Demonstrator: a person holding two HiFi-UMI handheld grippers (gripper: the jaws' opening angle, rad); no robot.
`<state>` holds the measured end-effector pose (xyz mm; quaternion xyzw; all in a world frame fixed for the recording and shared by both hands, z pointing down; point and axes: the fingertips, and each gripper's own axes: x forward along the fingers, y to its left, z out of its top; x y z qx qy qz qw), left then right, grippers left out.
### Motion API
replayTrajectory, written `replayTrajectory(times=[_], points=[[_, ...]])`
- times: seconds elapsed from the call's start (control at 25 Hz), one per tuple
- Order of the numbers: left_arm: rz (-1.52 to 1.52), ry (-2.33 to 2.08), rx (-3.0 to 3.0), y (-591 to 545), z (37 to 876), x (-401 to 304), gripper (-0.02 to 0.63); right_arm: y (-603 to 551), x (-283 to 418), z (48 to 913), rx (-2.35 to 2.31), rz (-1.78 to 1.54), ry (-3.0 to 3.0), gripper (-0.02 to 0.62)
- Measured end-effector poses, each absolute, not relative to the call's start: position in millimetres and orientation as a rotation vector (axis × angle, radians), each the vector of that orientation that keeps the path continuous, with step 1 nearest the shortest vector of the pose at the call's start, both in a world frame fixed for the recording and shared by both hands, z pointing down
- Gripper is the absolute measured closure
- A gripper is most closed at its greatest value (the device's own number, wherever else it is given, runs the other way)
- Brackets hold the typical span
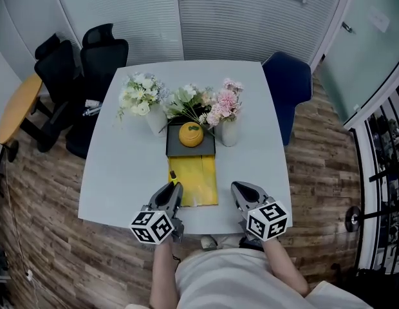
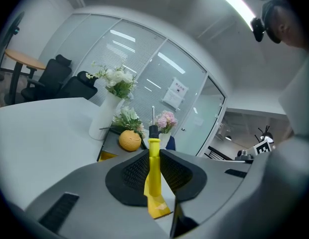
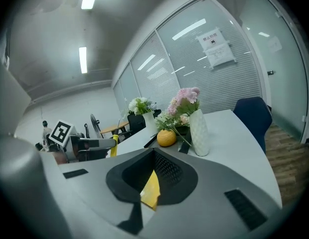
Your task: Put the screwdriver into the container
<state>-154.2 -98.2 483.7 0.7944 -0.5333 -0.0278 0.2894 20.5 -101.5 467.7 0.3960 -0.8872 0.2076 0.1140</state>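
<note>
A pale desk (image 1: 122, 172) is standing on a wood floor in a glass-walled room, with black chairs (image 1: 90, 76) off its far left corner and a blue chair (image 1: 286, 85) at its right edge. In the head view, two vases of flowers (image 1: 140, 95) are flanking a dark tray (image 1: 175, 149) at mid-desk. An orange ball (image 1: 191, 135) is sitting in the tray, and a yellow mat (image 1: 196, 185) is running from it to the near edge. The left gripper (image 1: 174, 188) is hovering at the mat's left side and the right gripper (image 1: 241, 189) just right of the mat.

In the left gripper view, the jaws are clamping the yellow handle of the screwdriver (image 2: 153, 166), its shaft pointing up and away. It is being held short of the tray.

In the right gripper view, the jaws are meeting at their tips with nothing between them, and the mat is showing below.
</note>
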Motion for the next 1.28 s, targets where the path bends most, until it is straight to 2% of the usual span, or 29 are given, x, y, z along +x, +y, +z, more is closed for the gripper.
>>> replayTrajectory(times=[1.28], points=[[0.103,-1.408,2.033,-135.8,525.7,-151.1,0.541,-157.4,31.9,498.0,1.136,0.69,-2.57,0.58]])
